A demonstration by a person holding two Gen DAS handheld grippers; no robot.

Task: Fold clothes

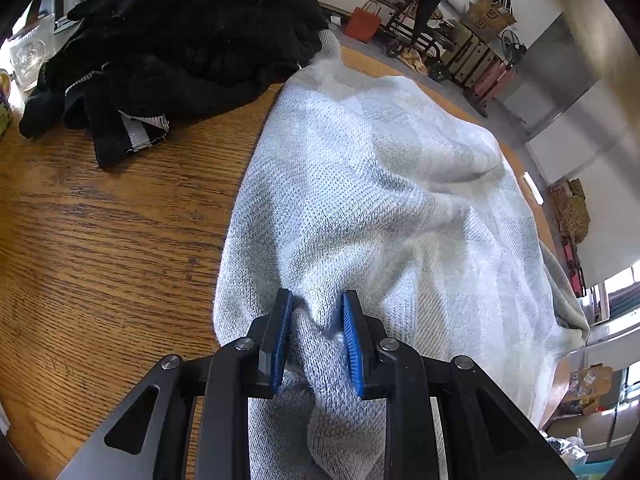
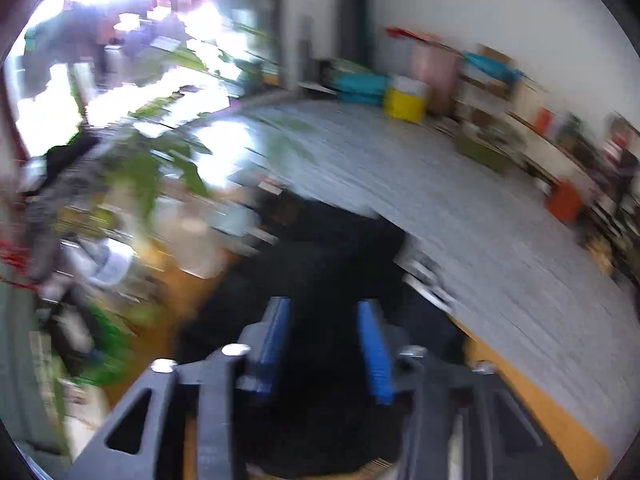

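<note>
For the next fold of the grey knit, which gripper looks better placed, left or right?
Left, probably. The left gripper already pinches a bunch of the grey knit garment on the wooden table. The right gripper is open over black clothing, its view motion-blurred.

1. A wooden table with a plain oak grain carries everything; its edge shows in the right wrist view too, blurred.
2. A pale grey knit lies rumpled on the table, reaching toward its far edge.
3. A heap of black clothes lies on the table, touching the knit's far end.
4. A clear glass dish stands near the left edge, beside the black heap.
</note>
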